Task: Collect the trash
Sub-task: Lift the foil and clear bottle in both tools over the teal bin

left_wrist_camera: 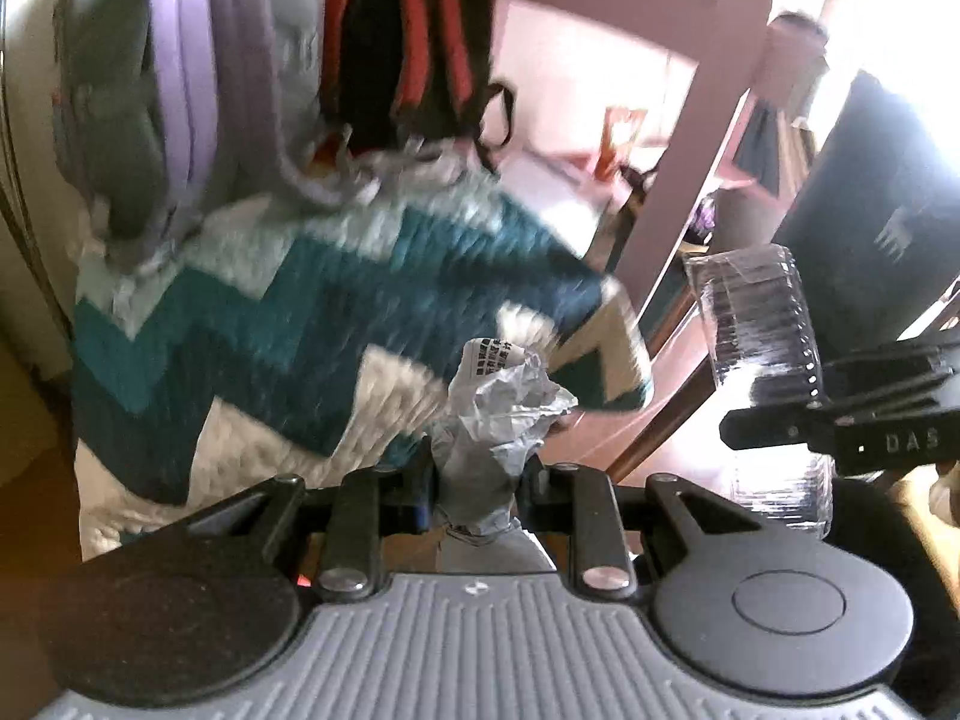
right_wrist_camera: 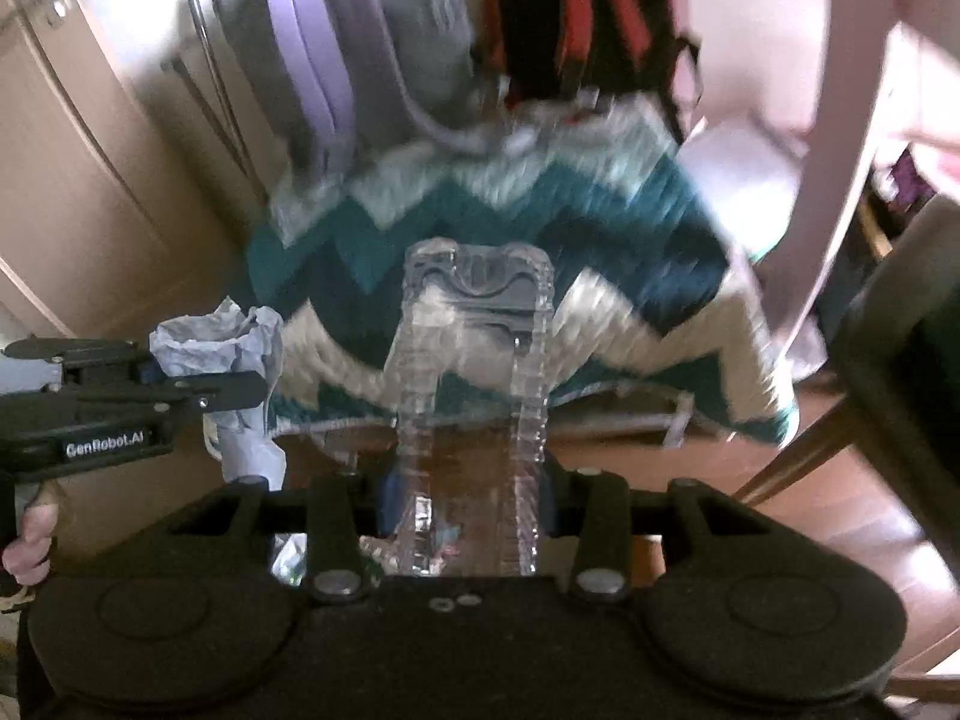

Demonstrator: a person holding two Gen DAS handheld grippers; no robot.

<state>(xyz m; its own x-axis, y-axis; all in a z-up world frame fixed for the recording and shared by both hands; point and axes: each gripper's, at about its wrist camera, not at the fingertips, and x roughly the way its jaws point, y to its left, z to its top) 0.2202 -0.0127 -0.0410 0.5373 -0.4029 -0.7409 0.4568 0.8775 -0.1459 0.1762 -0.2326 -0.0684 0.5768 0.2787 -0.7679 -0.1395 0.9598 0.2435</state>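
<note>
Left wrist view: pretty motion-blurred, looking down past the fingers
Left gripper (left_wrist_camera: 474,480): clamped on a crumpled paper wad (left_wrist_camera: 504,408), grey-white with some black print up top, sticking out past the fingers
Behind it: zigzag blanket (left_wrist_camera: 312,312) in teal, navy and cream, draped over something
Further back: purple-grey backpack (left_wrist_camera: 180,84) on the left, black and red backpack (left_wrist_camera: 414,42) beside it
Right side of frame: right gripper (left_wrist_camera: 798,420) coming in from the edge, pinching a clear plastic bottle (left_wrist_camera: 756,330) that stands roughly upright
Floor: brown wood floor (left_wrist_camera: 678,420), just a sliver showing

Right wrist view: same blur
Right gripper (right_wrist_camera: 474,504): closed on the clear plastic bottle (right_wrist_camera: 474,372), bottle running straight out between the fingers, ribbed sides catching light
Left edge: left gripper (right_wrist_camera: 198,396) side-on with white lettering on the body, paper wad (right_wrist_camera: 222,348) pinched in it, a hand (right_wrist_camera: 30,546) on the handle below
Background: blanket (right_wrist_camera: 510,228) in the middle, purple-grey backpack (right_wrist_camera: 336,48) and black and red backpack (right_wrist_camera: 588,18) above it, beige cabinet doors (right_wrist_camera: 66,138) on the left
</note>
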